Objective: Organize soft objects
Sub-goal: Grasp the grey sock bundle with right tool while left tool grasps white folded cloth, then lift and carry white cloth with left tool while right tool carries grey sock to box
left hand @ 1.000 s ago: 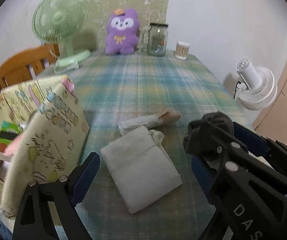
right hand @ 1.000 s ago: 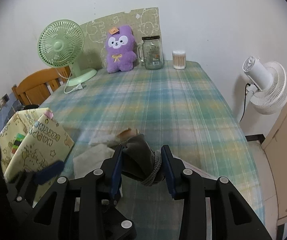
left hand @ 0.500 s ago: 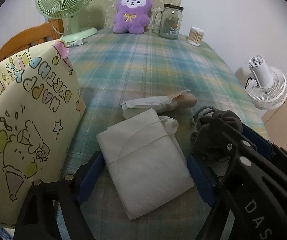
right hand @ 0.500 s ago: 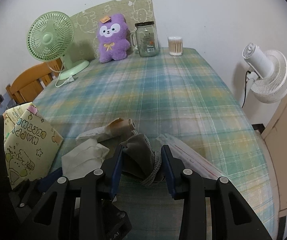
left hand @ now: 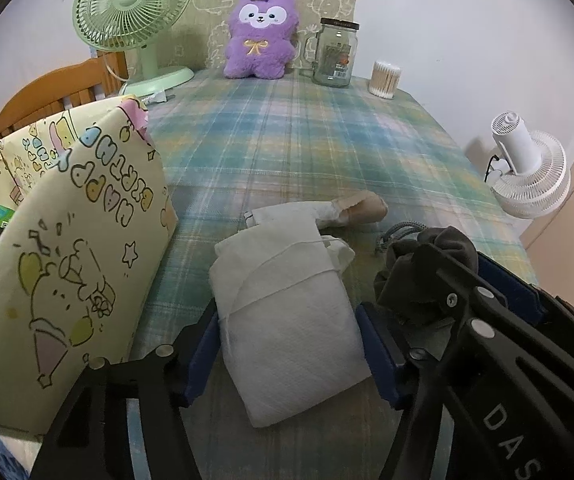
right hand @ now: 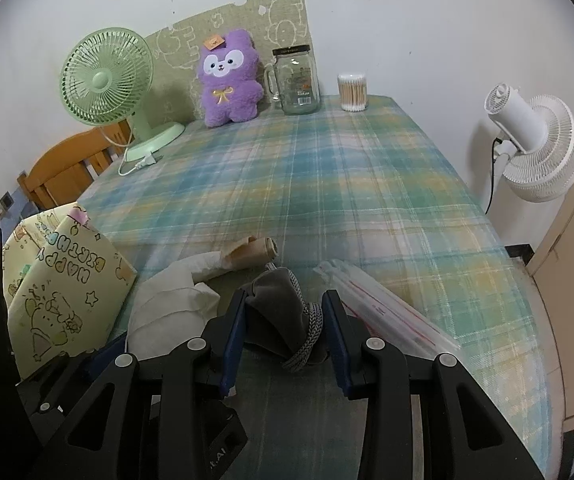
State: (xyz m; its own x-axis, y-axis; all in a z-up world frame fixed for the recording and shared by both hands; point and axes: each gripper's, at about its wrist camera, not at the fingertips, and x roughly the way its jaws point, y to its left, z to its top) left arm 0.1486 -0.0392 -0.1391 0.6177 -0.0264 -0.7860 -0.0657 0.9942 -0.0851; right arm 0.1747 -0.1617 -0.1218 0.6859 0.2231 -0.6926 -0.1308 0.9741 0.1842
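Closing in since a second ago: left gripper around folded white fabric pouch, pads barely touching. Right gripper clamping grey drawstring pouch. Neither bagged yet; rolled beige-and-white cloth waiting.

Tablecloth lies open ahead (gift bag walls off the left).

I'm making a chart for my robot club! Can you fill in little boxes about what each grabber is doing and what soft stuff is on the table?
left gripper: jaws closing around the white folded cloth, which lies flat on the plaid tablecloth
right gripper: jaws shut on a grey drawstring pouch
other soft thing: rolled white-and-tan bundle behind the cloth
beside the cloth: yellow birthday gift bag
far end: purple plush toy
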